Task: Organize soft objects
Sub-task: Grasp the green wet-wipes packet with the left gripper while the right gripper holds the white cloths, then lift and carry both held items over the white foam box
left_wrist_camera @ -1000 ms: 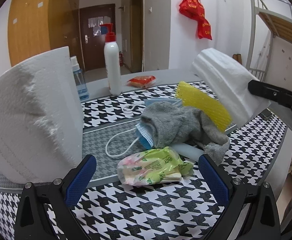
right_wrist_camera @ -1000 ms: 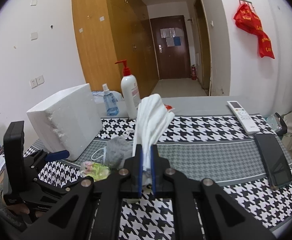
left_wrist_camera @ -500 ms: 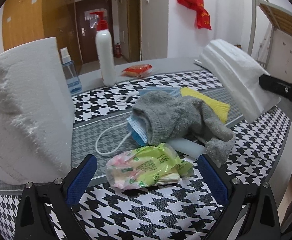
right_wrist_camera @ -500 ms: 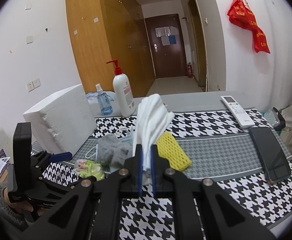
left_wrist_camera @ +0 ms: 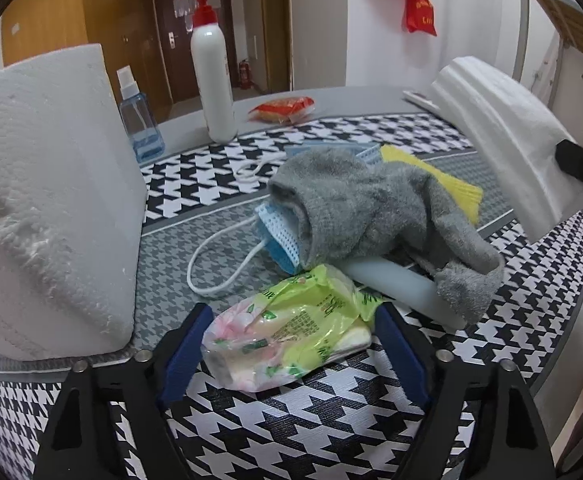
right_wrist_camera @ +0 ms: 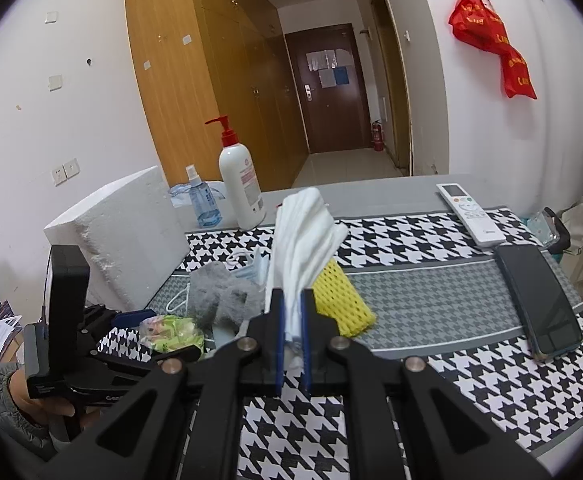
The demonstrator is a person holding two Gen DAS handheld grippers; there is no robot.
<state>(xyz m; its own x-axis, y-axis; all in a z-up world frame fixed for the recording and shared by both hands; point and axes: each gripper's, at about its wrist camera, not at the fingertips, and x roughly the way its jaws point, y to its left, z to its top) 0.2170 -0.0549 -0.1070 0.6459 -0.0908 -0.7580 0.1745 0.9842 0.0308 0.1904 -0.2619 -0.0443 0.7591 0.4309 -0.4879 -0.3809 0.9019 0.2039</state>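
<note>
A worktop covered in black-and-white houndstooth cloth holds a cluster of soft things. At the far left stands a large white foam block. Behind it are a small blue spray bottle and a tall white pump bottle with a red top. In the middle, a grey sock lies draped over a blue face mask and a yellow mesh sleeve, crowding the space just behind a green tissue pack.

Only the right wrist view shows a white remote and a dark phone on the right side of the worktop, and a hand gripping the left tool at the lower left. Only the left wrist view shows an orange snack packet at the far edge.

The left gripper has its 2 blue fingers closing around the tissue pack, which sits between them; the left one is at the wrapper, the right just beside it. The right gripper has its fingers narrow, clamped on a folded white cloth that stands up above them.
</note>
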